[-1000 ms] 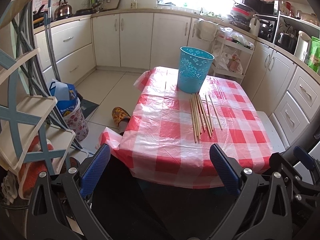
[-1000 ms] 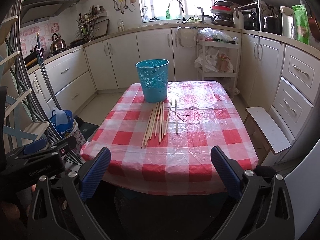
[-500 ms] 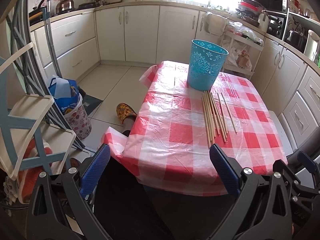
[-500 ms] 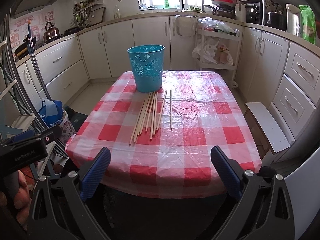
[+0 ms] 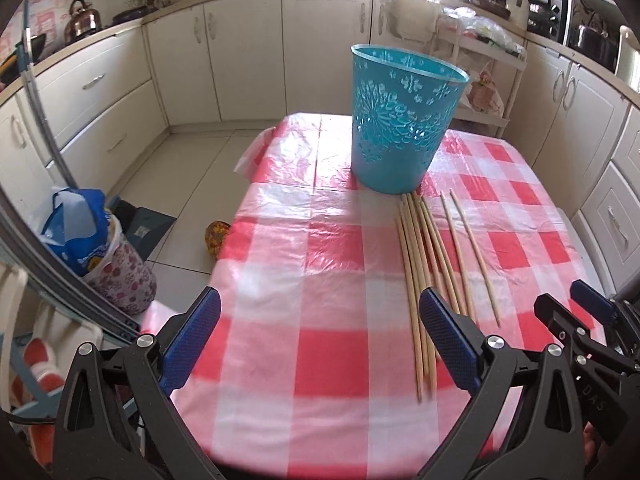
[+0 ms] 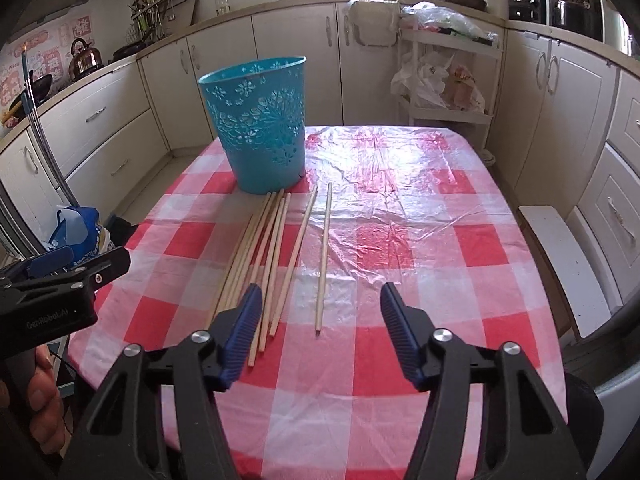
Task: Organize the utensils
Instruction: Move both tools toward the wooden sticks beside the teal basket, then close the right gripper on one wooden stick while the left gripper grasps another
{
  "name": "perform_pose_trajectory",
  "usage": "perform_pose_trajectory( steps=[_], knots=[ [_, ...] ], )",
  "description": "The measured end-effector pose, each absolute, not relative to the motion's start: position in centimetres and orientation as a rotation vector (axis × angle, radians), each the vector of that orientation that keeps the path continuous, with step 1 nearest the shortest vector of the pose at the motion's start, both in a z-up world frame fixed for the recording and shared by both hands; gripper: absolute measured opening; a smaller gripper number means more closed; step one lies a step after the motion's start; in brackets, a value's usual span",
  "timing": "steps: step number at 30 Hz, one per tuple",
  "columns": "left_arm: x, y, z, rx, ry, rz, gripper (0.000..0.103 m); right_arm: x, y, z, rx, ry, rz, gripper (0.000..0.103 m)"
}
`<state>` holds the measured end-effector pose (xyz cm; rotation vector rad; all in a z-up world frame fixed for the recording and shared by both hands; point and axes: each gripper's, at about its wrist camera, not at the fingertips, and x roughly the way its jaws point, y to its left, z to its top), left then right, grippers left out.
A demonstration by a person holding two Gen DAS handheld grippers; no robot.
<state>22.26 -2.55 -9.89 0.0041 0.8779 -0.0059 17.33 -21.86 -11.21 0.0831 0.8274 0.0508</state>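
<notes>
Several long wooden chopsticks [image 6: 276, 248] [image 5: 424, 256] lie side by side on the red-and-white checked tablecloth [image 6: 400, 240], their far ends near a teal perforated plastic basket [image 6: 258, 128] [image 5: 404, 120] that stands upright. One chopstick [image 6: 323, 256] lies apart to the right of the bundle. My right gripper [image 6: 320, 312] hovers just short of that stick's near end; its jaws are closing with nothing between them. My left gripper [image 5: 320, 328] is open over the cloth left of the bundle, its right finger [image 5: 444, 328] overlapping the sticks' near ends in the picture.
Cream kitchen cabinets [image 6: 360, 60] run around the room. A white stool [image 6: 560, 264] stands at the table's right. On the floor to the left are a blue bag in a patterned bin [image 5: 92, 240] and a slipper [image 5: 216, 236]. A shelf cart [image 6: 444, 64] holds plastic bags.
Both grippers have moved forward and down towards the table, so chopsticks and basket look larger. The right gripper's fingers have come closer together; the left stays wide.
</notes>
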Motion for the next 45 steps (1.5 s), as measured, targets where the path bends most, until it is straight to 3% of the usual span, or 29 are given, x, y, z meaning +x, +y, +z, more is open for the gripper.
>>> perform_pose_trajectory(
  steps=[5, 14, 22, 38, 41, 44, 45],
  knots=[
    [27.0, -4.6, -12.6, 0.038, 0.92, -0.016, 0.096, 23.1, -22.1, -13.9, 0.091, 0.883, 0.045, 0.037],
    [30.7, -5.4, -15.3, 0.031, 0.964, -0.009, 0.095, 27.8, -21.6, -16.1, 0.018, 0.919, 0.05, 0.034],
    [31.5, -6.9, -17.3, 0.099, 0.995, -0.024, 0.089, 26.7, -22.6, -16.8, 0.005, 0.934, 0.052, 0.012],
    [31.0, -7.9, -17.2, 0.092, 0.989, -0.067, 0.086, 25.4, -23.1, -16.4, 0.047, 0.953, 0.089, 0.011],
    [31.0, -8.0, -17.1, 0.102, 0.992, -0.084, 0.081, 25.5, -23.1, -16.3, 0.046, 0.963, 0.106, 0.011],
    [31.3, -8.0, -16.8, 0.096, 0.987, -0.11, 0.065, 26.7, -23.1, -16.0, 0.029, 0.959, 0.102, 0.012],
    [31.5, -8.1, -16.8, 0.096, 0.983, -0.121, 0.055, 27.1, -23.0, -16.0, 0.026, 0.958, 0.102, 0.012]
  ],
)
